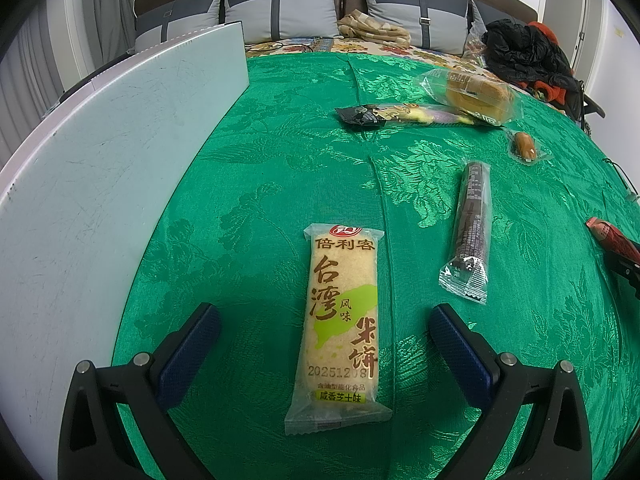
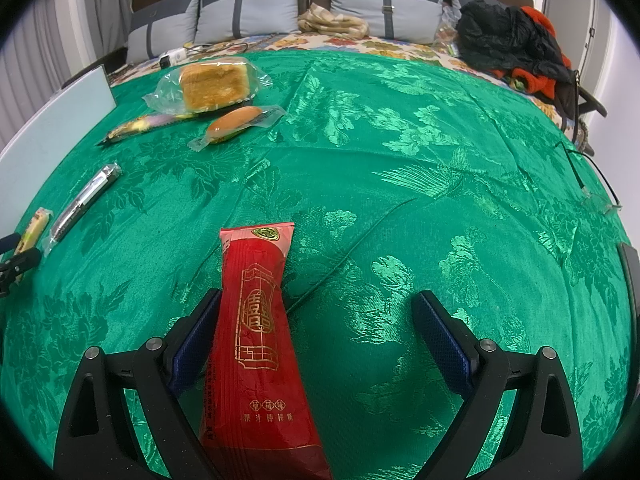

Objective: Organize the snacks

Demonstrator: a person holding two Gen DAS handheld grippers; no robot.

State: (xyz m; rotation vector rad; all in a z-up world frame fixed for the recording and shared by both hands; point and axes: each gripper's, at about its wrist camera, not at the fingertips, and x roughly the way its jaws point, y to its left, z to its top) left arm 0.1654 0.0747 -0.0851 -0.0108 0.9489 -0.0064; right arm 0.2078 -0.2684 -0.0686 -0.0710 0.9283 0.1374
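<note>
Showing cloth (image 2: 400, 128) where board (image 1: 100, 184) hides.

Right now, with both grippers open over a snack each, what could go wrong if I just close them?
The red packet lies off-centre, against the right gripper's left finger, so closing may twist or push it. The rice cracker sits centred in the left gripper, but a hard squeeze could crush it.

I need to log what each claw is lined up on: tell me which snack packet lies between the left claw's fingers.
The yellow rice cracker packet lies lengthwise between the open left claw. The red packet sits in the right claw; the others lie farther away.
</note>
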